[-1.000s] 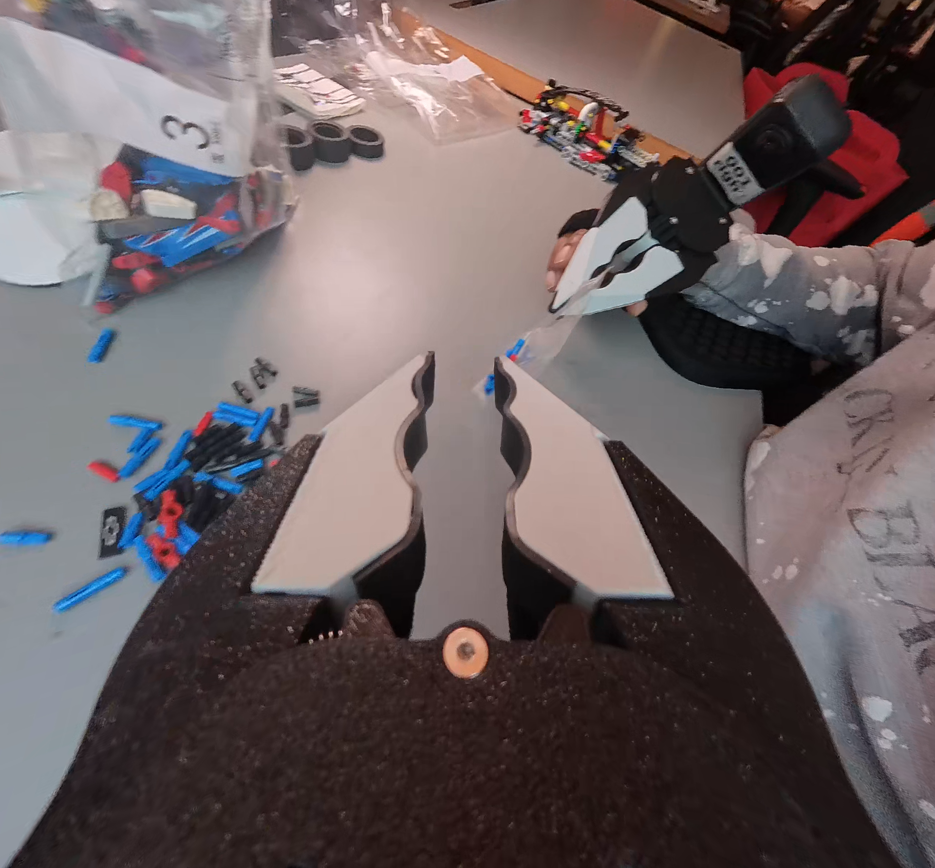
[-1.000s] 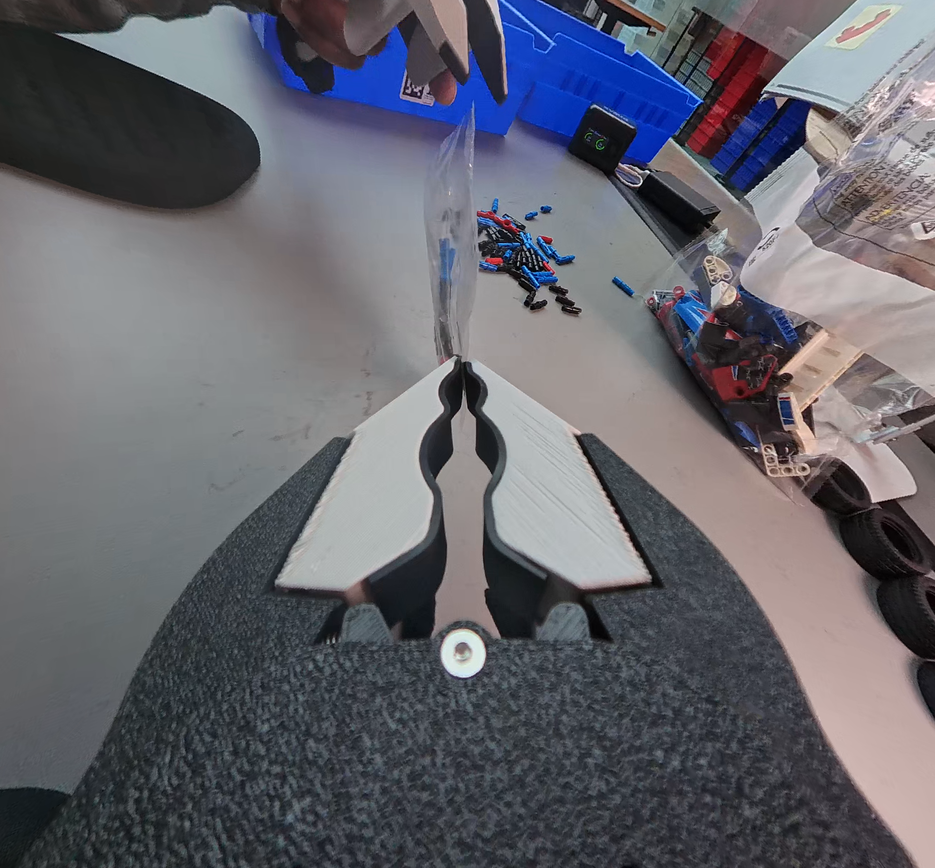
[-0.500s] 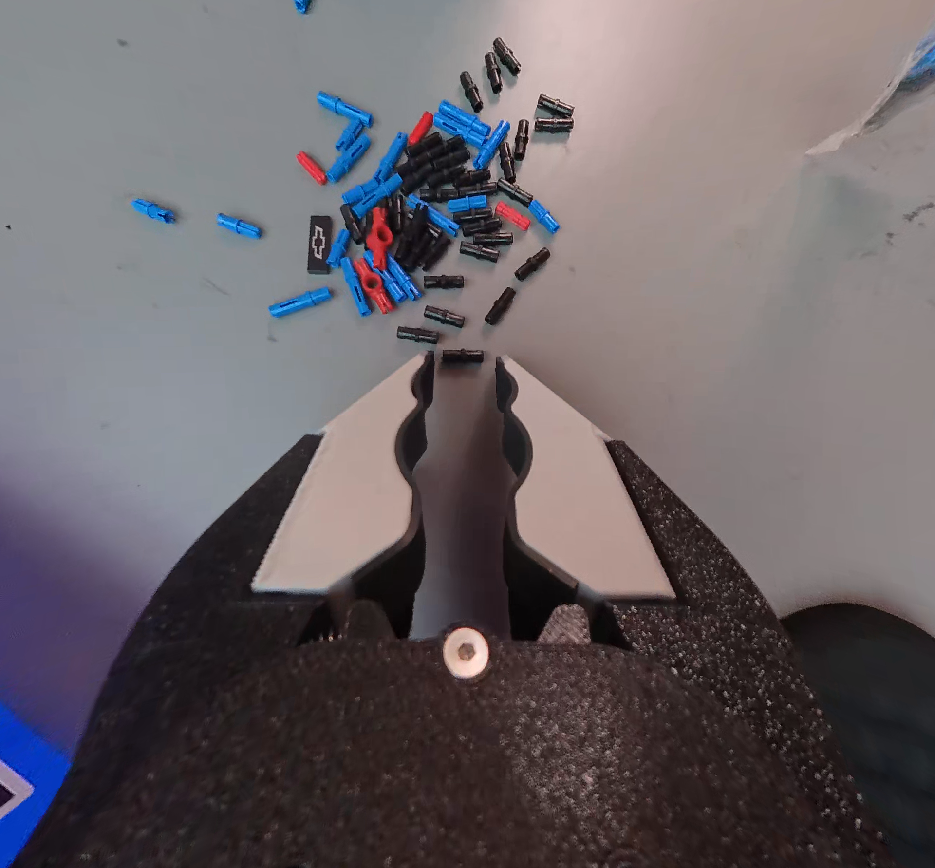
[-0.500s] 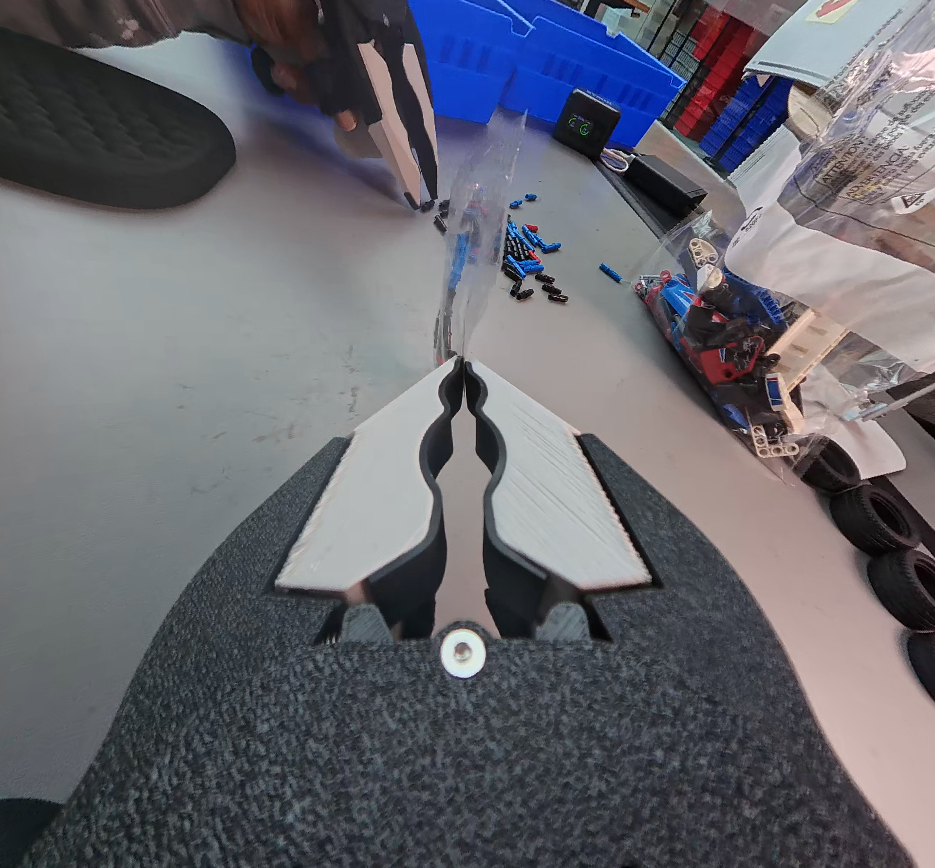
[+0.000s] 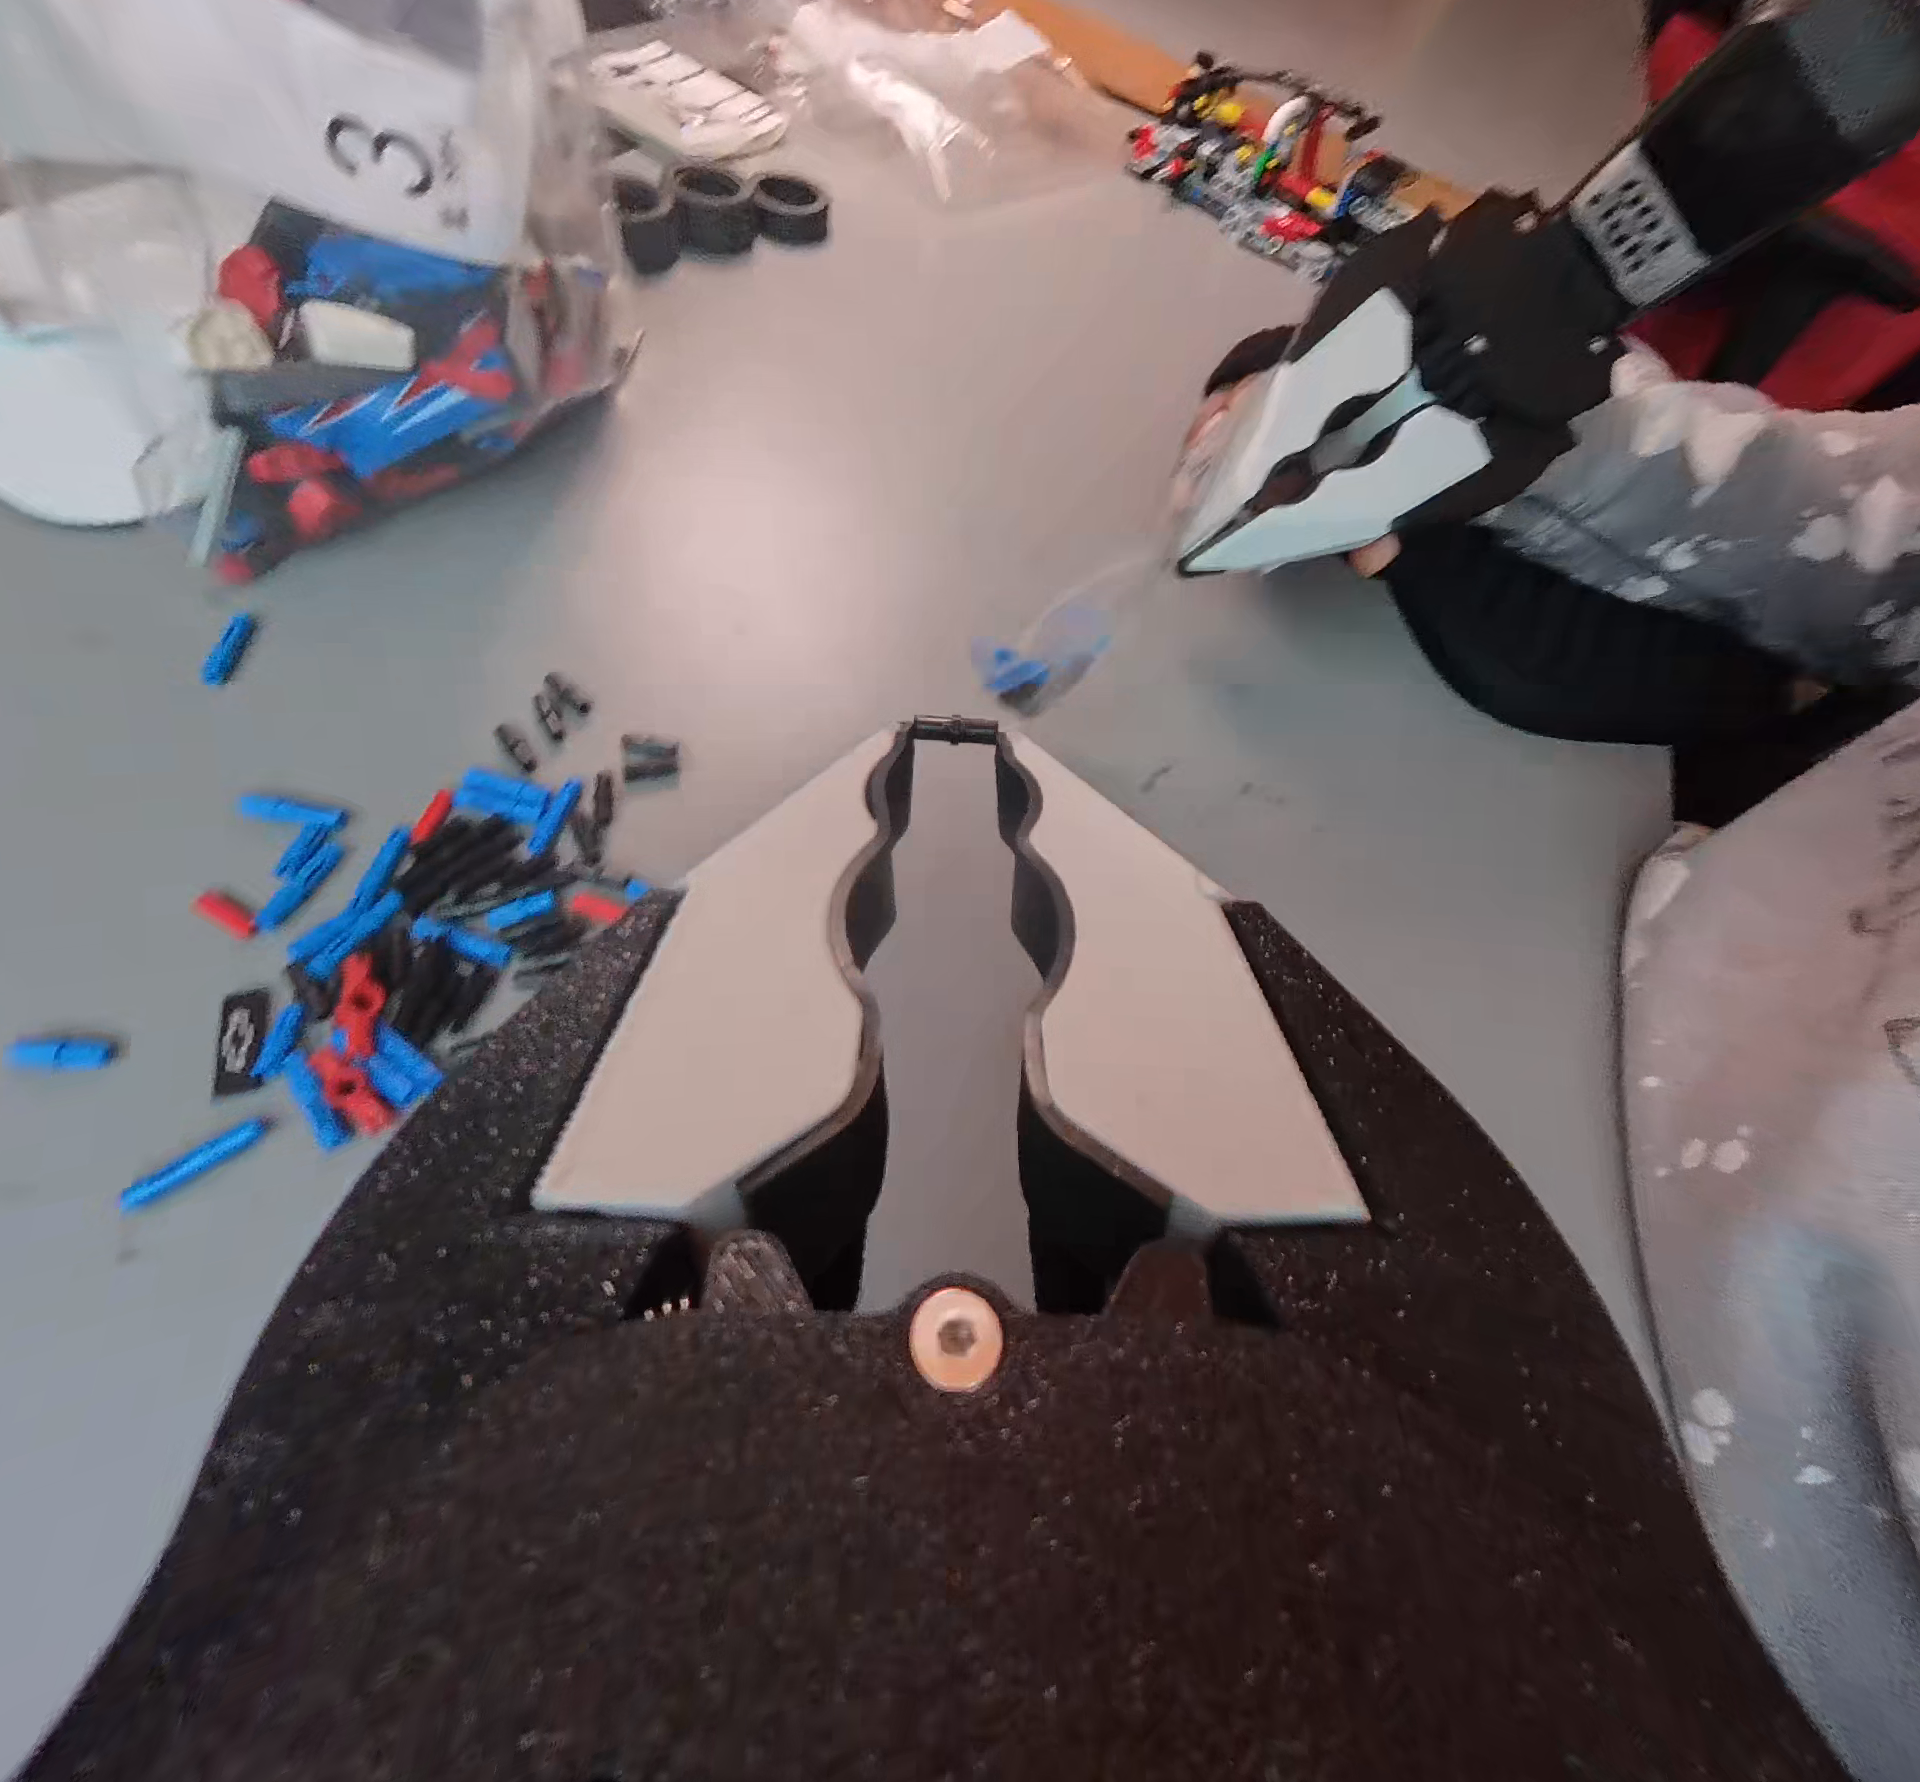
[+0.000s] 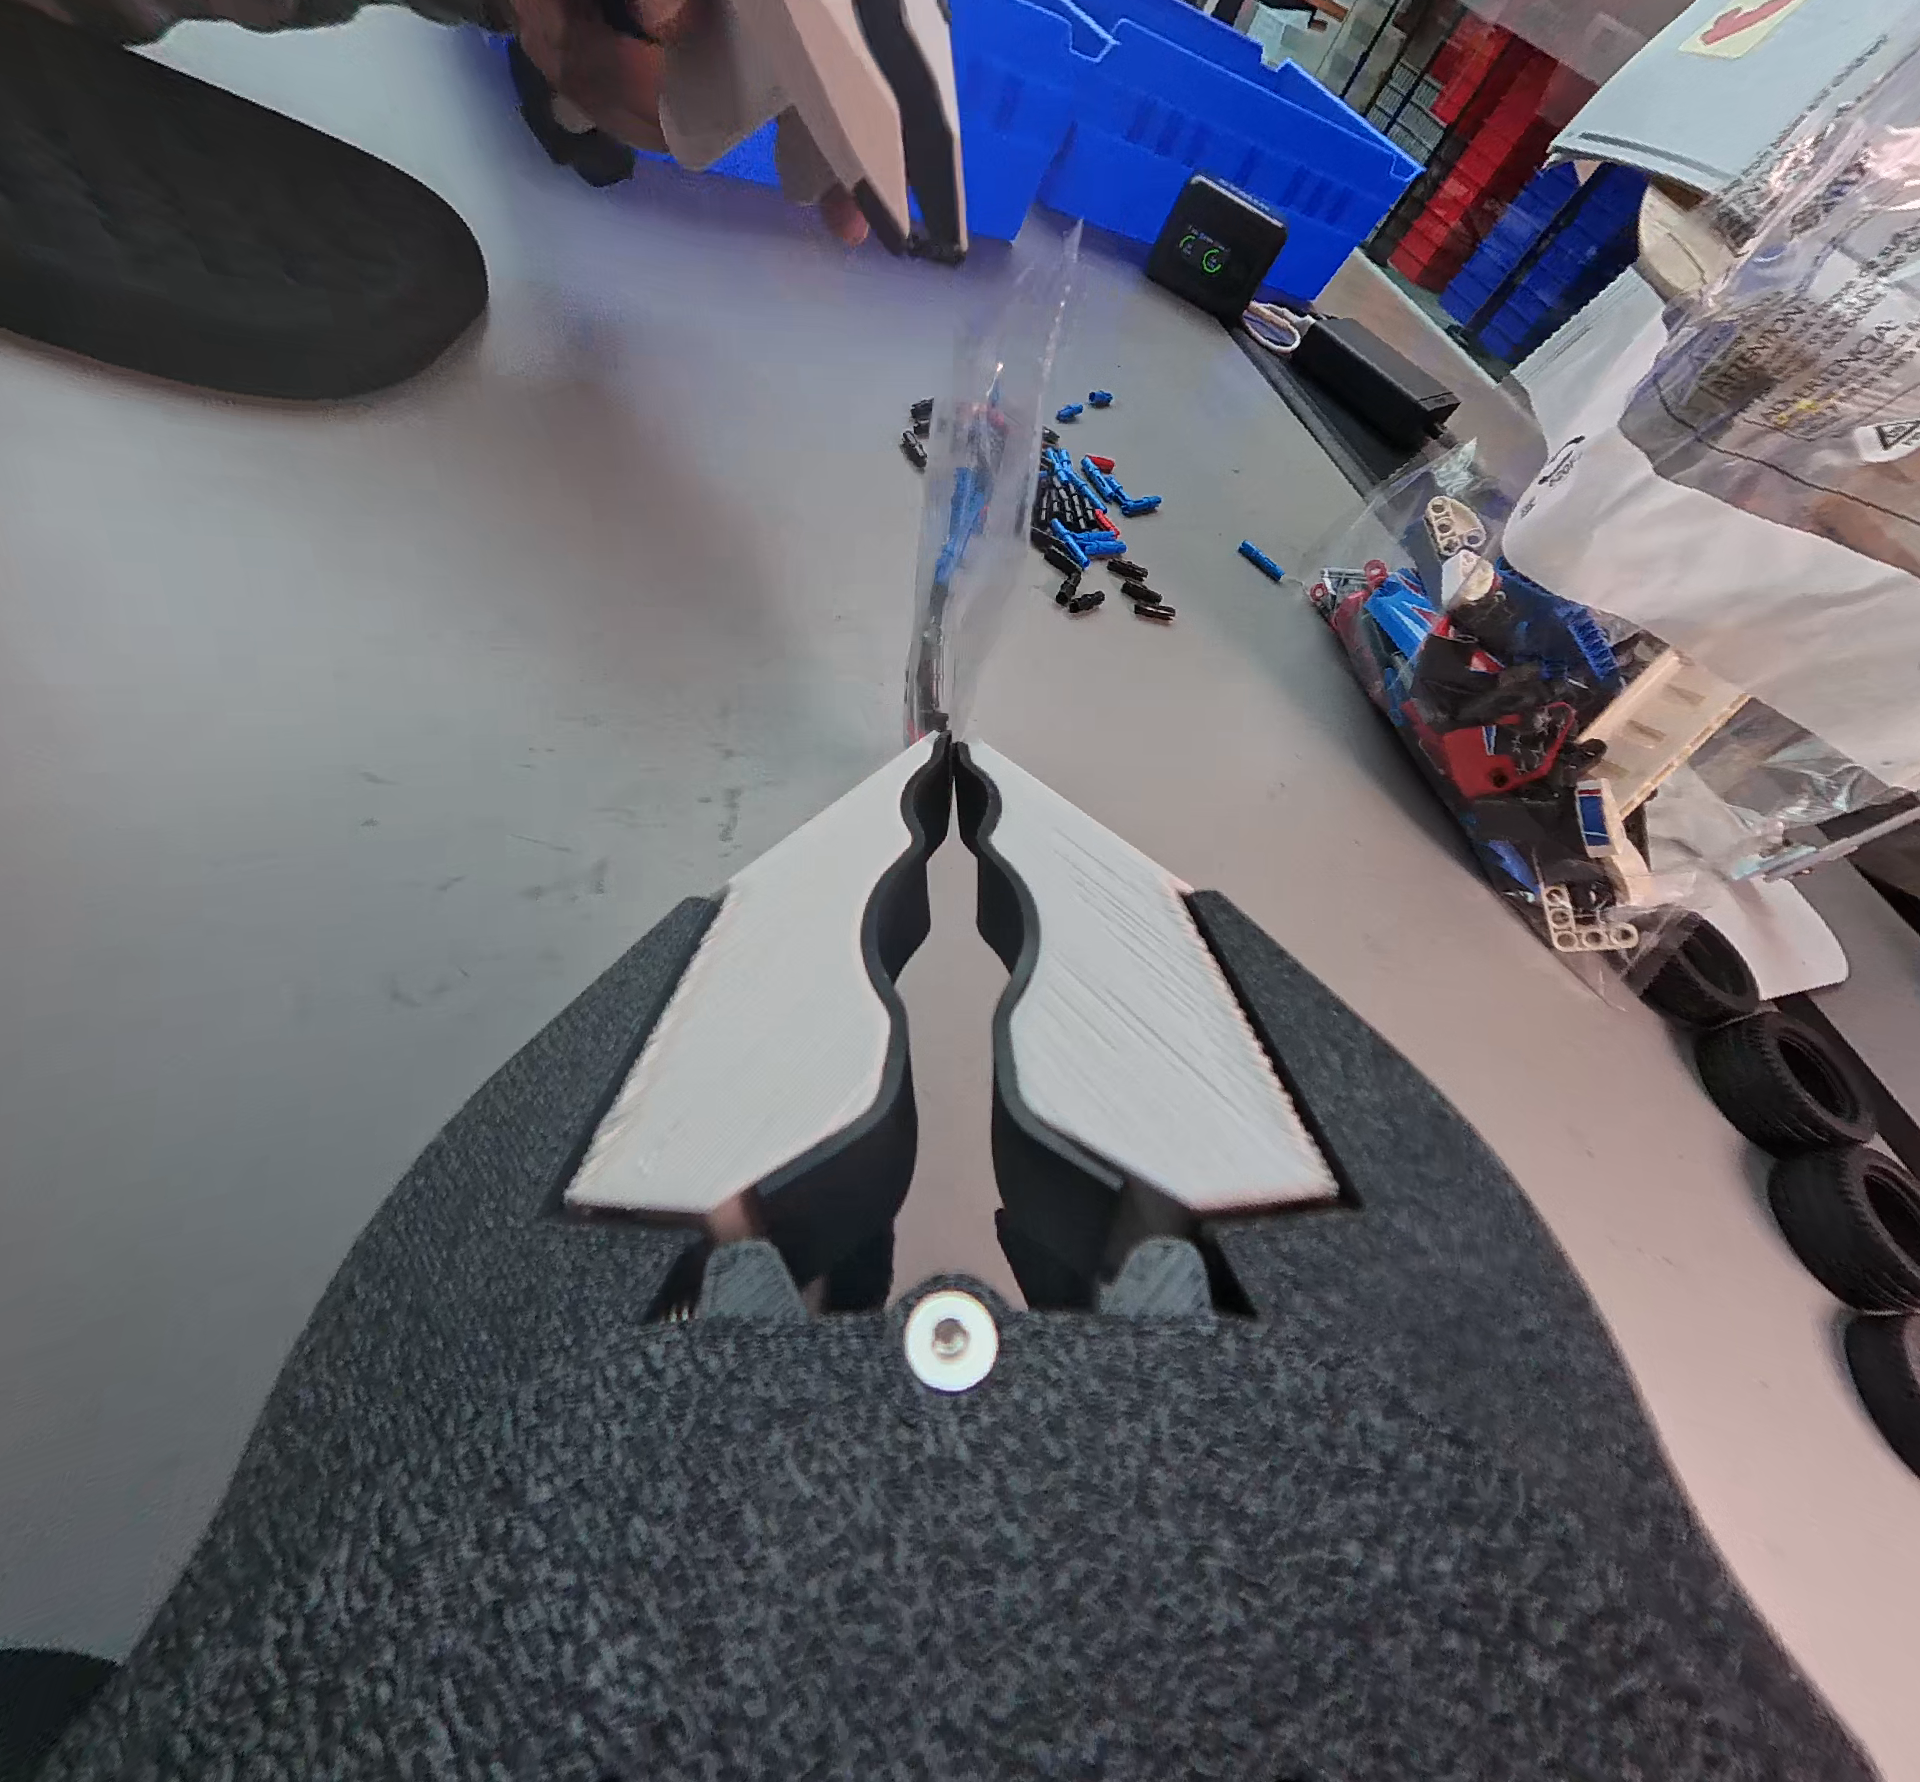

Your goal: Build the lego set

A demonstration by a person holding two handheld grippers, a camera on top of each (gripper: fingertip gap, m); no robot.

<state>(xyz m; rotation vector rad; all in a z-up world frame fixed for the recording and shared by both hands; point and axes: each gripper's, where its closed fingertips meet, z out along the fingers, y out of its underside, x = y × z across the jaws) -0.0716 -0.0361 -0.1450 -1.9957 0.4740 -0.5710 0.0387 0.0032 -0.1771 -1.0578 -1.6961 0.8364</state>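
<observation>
The grey table [image 5: 831, 506] carries the whole work area. At its far edge lies a large clear bag of parts [image 5: 343, 382] holding blue, red and white pieces, with black tyres [image 5: 717, 210] just beside it. A partly built assembly [image 5: 1268, 163] sits well apart, near the far right edge. A loose pile of pins [image 5: 416, 932], blue, black and red, lies on the table to the left of the left claw [image 5: 953, 733].

The left claw is partly closed and grips one black pin [image 5: 953, 731] at its tips. The pin's long axis runs crosswise, bridging from one fingertip to the other, with each end against a tip, clear of the table.

The right claw [image 6: 951, 753] is closed on the lower edge of a small clear bag [image 6: 987, 485]. The bag stands up from the tips and holds a few blue and black pins.

Judgement: the assembly lies ahead and to the right of the held pin. The right claw is nearer to it, but is occupied.
</observation>
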